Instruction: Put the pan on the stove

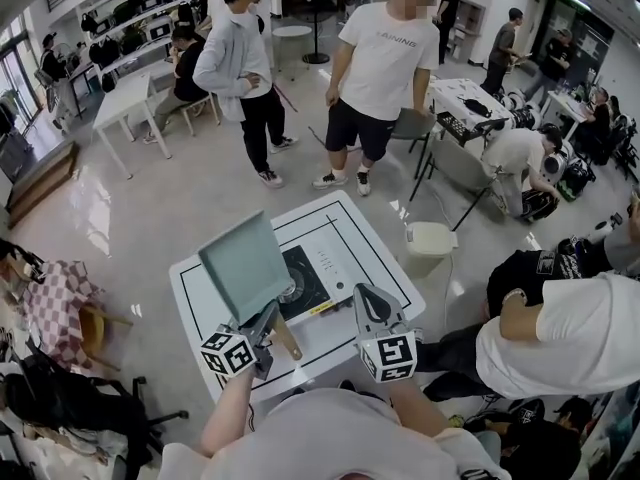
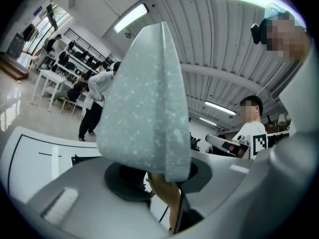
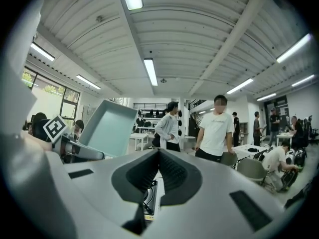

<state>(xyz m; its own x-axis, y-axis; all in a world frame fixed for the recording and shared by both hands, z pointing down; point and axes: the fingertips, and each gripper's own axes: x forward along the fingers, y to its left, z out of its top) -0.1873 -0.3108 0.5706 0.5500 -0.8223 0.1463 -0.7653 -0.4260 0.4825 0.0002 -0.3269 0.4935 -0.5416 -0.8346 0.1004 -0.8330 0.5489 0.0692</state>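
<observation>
My left gripper grasps the square pale-green pan by its wooden handle, over the black stove. My right gripper is clenched on nothing.

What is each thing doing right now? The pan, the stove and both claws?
Pan: held up in the air, tilted, not on the stove yet.
Stove: on the white table, no pan on it.
Left claw: shut on the pan's wooden handle.
Right claw: shut, holding nothing.
</observation>
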